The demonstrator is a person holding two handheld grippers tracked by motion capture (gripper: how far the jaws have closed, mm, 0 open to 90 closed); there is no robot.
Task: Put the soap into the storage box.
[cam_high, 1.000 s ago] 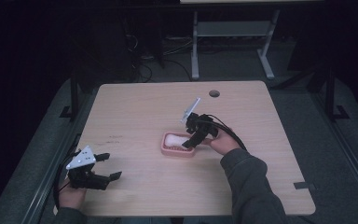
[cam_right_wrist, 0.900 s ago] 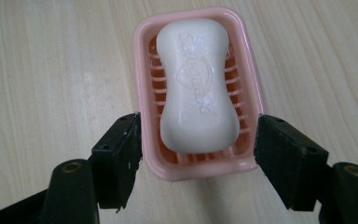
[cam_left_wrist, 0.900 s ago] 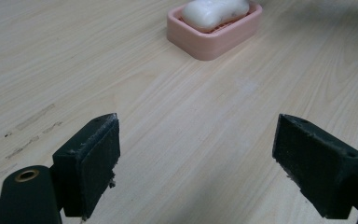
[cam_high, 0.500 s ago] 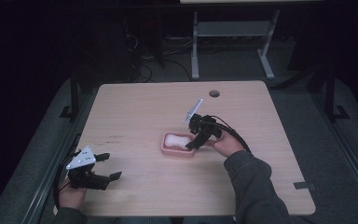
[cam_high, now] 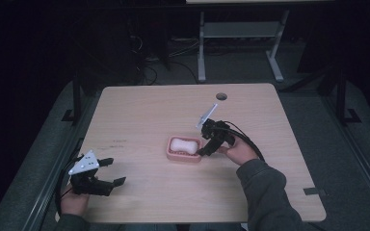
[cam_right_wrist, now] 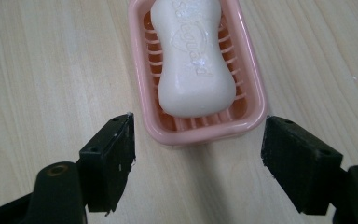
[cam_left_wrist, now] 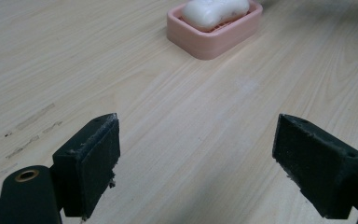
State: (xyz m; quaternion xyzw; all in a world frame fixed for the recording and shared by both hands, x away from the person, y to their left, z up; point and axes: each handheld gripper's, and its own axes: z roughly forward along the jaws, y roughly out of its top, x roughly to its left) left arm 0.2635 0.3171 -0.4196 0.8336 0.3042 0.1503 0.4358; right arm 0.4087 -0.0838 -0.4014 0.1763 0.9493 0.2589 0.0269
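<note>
A white bar of soap [cam_right_wrist: 193,60] lies in a pink ribbed soap dish [cam_right_wrist: 256,93] near the middle of the table [cam_high: 149,110]. My right gripper [cam_right_wrist: 198,161] sits at the dish's right end [cam_high: 185,157], pointing at it. Its jaws have just been opening and now stand open, wider than the dish. The dish's near end reaches just between the tips, and neither pad touches it. My left gripper [cam_high: 113,172] rests open near the front left corner, with nothing between its pads [cam_left_wrist: 93,158]. From there the dish [cam_left_wrist: 214,42] and soap [cam_left_wrist: 214,11] lie well ahead.
A round cable hole [cam_high: 221,96] sits near the table's far edge. Bare wood lies between the left gripper and the dish. Desk legs and cables [cam_high: 202,53] stand on the dark floor behind the table.
The right hand has eased back slightly at the dish's right end. The soap stays in the dish. The left gripper has not moved.
</note>
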